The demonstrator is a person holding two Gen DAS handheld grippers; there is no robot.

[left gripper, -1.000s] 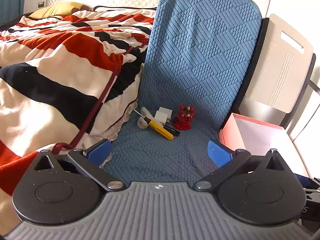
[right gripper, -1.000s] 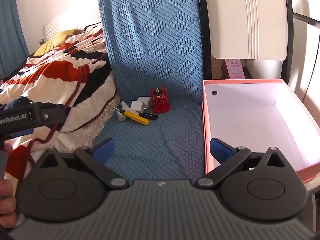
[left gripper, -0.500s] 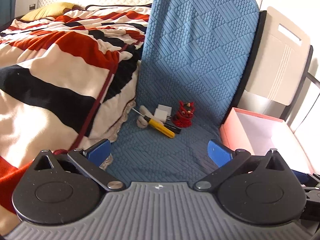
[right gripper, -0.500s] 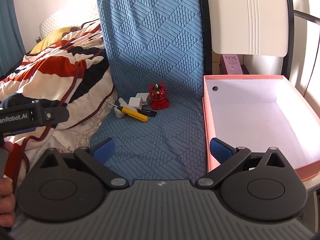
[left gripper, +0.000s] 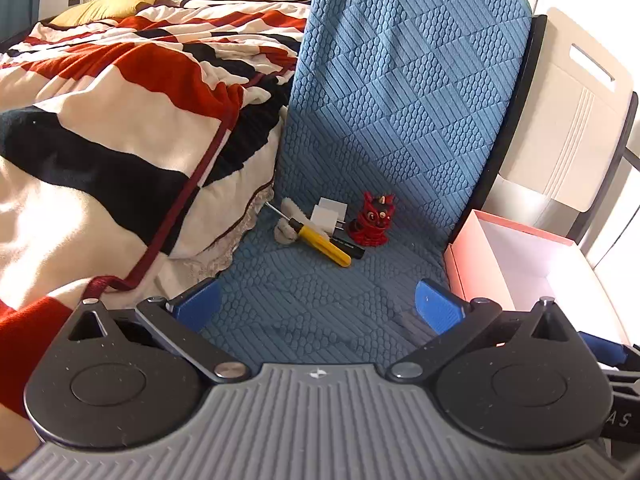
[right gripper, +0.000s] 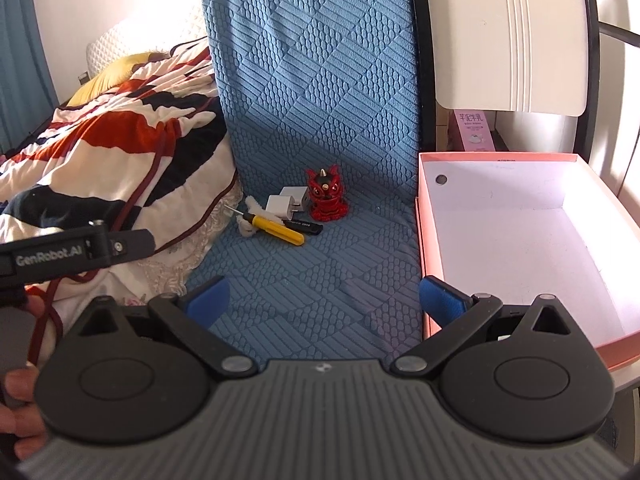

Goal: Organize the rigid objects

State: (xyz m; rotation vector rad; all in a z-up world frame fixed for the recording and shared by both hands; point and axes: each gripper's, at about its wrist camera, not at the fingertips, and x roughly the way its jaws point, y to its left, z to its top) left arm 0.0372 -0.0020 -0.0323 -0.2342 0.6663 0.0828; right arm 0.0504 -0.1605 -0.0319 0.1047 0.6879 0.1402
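A small pile lies at the back of the blue textured chair seat [left gripper: 304, 288]: a red lion figurine [left gripper: 373, 220] [right gripper: 327, 197], a yellow-handled screwdriver [left gripper: 320, 240] [right gripper: 272, 227], a white charger plug [left gripper: 327, 213] [right gripper: 285, 203], a black stick-shaped item [right gripper: 305, 225] and a white fluffy piece [left gripper: 286, 229]. An open pink box [right gripper: 520, 232] [left gripper: 516, 264], empty inside, stands to the right of the seat. My left gripper [left gripper: 318, 306] and right gripper [right gripper: 324, 300] are both open and empty, hovering over the seat's front, well short of the pile.
A bed with a red, black and white striped blanket [left gripper: 112, 112] presses against the chair's left side. The blue chair back [right gripper: 316, 72] rises behind the pile. A beige chair back [right gripper: 508, 36] stands behind the box. The left gripper's body [right gripper: 76, 254] shows at the right view's left edge.
Both grippers have moved slightly forward and lower toward the pile, and the objects look a little larger. The jaws stayed open. Nothing on the seat moved.
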